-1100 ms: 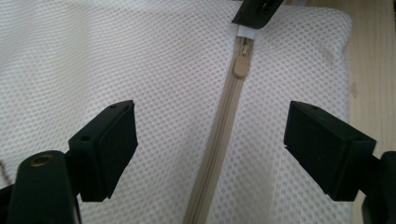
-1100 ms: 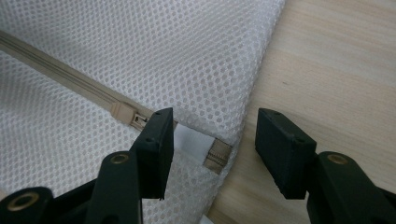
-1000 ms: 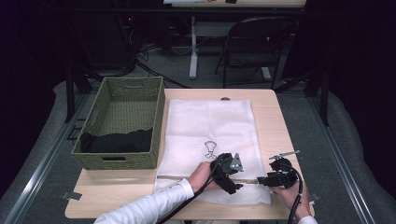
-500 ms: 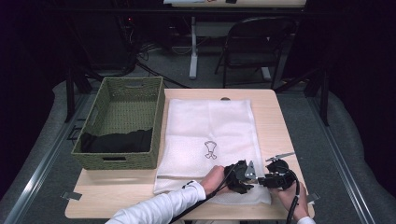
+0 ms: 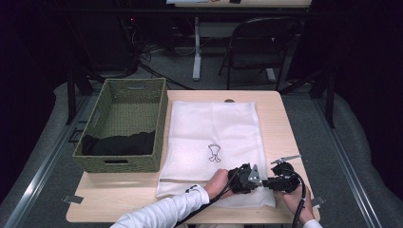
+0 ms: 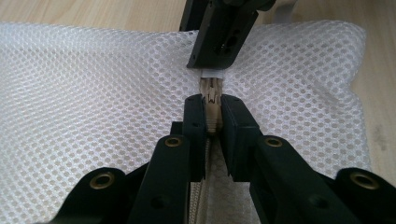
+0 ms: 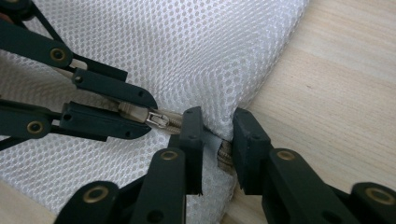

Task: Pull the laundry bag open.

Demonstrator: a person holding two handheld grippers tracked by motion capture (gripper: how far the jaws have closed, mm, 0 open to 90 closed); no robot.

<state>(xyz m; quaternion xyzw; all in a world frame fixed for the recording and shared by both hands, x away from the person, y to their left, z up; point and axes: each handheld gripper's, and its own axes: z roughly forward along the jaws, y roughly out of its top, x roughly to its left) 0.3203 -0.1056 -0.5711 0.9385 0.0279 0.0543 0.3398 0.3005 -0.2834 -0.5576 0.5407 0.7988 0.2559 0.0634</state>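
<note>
You have one white mesh bag and one green woven basket on the surface. You hold two hand-held grippers: left hand-held gripper, right hand-held gripper.

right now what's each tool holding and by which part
Left tool: mesh bag's zipper pull. Right tool: the bag's corner at the zipper end.

The bag is white open-weave mesh cloth, soft and matt. Its zipper has dull metal teeth and a shiny metal pull. Each tool, left and right, is matt black plastic with small brass-coloured rivets. The surface is pale, smooth wood with faint grain. The basket is rough green woven fibre.
</note>
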